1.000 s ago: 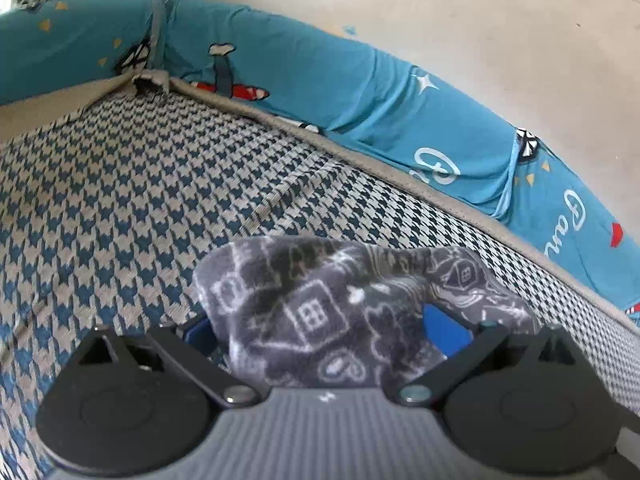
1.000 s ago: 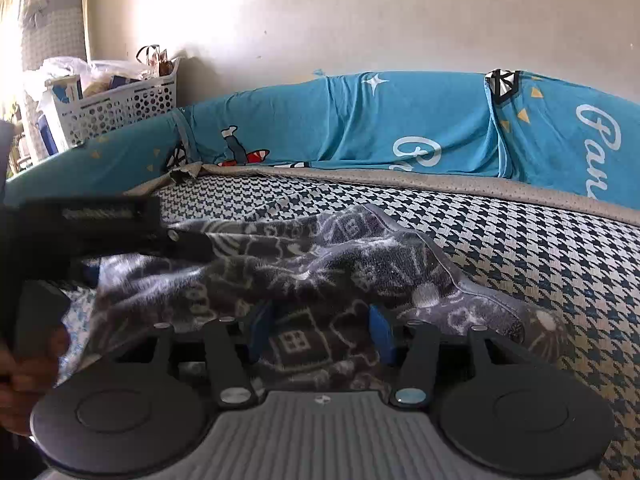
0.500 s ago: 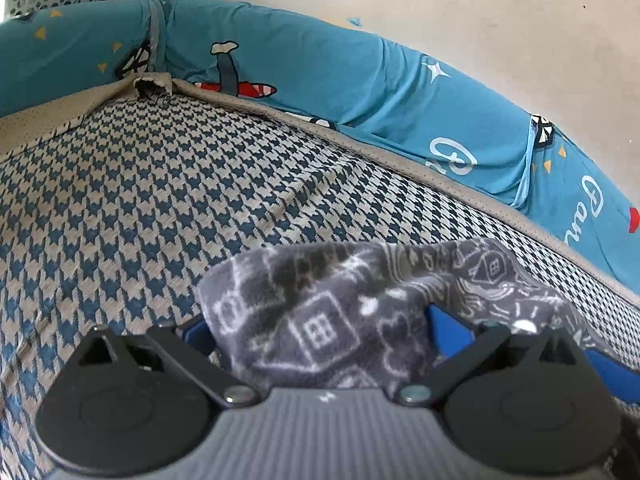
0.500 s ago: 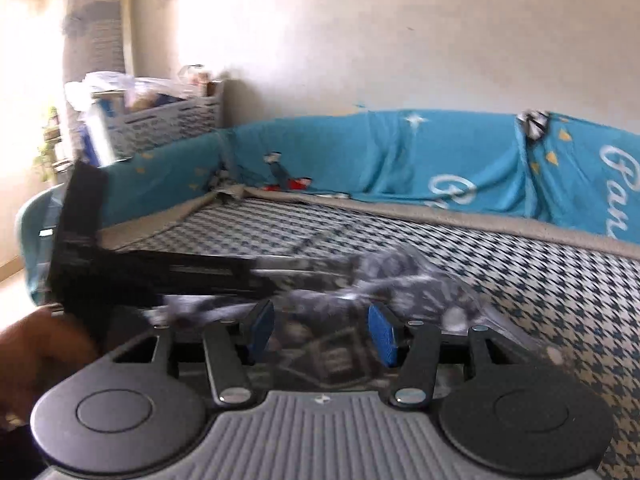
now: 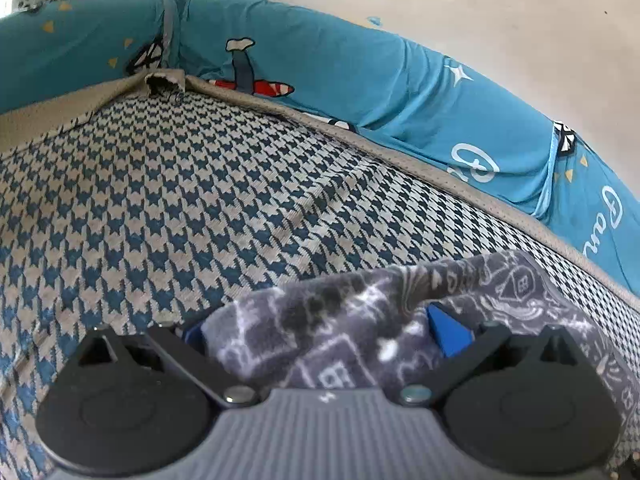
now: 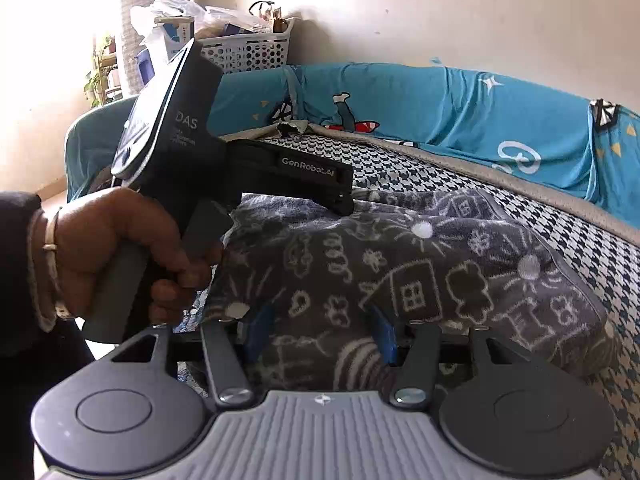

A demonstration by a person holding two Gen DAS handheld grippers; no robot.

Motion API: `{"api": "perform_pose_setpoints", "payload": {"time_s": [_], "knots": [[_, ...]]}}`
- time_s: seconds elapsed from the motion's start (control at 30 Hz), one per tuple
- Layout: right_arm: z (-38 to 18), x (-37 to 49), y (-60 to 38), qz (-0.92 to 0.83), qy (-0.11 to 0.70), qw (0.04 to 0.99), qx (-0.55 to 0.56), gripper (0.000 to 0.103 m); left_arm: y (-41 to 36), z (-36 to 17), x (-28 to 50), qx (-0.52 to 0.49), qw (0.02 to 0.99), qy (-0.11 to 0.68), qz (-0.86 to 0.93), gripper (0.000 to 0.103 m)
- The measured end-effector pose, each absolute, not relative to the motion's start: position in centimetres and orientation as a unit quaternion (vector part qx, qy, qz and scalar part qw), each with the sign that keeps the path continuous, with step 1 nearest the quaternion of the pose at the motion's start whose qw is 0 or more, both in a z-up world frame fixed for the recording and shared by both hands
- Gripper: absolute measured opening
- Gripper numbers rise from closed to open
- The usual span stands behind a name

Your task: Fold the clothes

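Note:
A grey fleece garment [image 6: 420,264] printed with white houses and clouds lies bunched on the houndstooth bed cover [image 5: 200,200]. In the right wrist view my right gripper [image 6: 320,332] is shut on its near edge, with cloth filling the gap between the blue pads [image 6: 256,332]. My left gripper [image 5: 320,334] holds another part of the same garment [image 5: 500,284], which is heaped between its blue pads [image 5: 448,336]. The right wrist view also shows the left gripper [image 6: 344,204] from the side. A person's hand [image 6: 120,248] holds it, and its tips rest on the garment's far left edge.
A teal cartoon-print bumper [image 5: 360,80] runs along the bed's far edge against a pale wall [image 6: 480,20]. A white perforated basket [image 6: 248,48] full of items stands behind the bed's left corner. Bare houndstooth cover stretches beyond and to the right of the garment.
The right wrist view has swung and rolled, so the hand with the left gripper now looms large at its left. The garment shows wider and flatter. In the left view the cloth sits lower.

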State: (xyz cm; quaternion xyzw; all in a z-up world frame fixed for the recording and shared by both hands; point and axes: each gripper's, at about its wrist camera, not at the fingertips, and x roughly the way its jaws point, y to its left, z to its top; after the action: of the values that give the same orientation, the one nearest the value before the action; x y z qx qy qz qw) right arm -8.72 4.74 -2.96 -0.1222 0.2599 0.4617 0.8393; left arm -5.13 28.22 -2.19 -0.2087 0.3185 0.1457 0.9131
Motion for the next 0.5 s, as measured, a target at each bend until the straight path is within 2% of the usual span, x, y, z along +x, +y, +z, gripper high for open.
{"api": "perform_pose_setpoints", "payload": {"time_s": [0.3, 0.5], "knots": [[-2.1, -8.8, 3.7, 0.456, 0.271, 0.839, -0.119, 0.051, 29.3, -3.3, -4.8, -0.233, 0.905, 0.321, 0.155, 0.103], [-0.8, -9.1, 1.5, 0.445, 0.273, 0.850, -0.073, 0.051, 29.3, -3.4, -4.6, -0.232, 0.904, 0.319, 0.167, 0.103]]}}
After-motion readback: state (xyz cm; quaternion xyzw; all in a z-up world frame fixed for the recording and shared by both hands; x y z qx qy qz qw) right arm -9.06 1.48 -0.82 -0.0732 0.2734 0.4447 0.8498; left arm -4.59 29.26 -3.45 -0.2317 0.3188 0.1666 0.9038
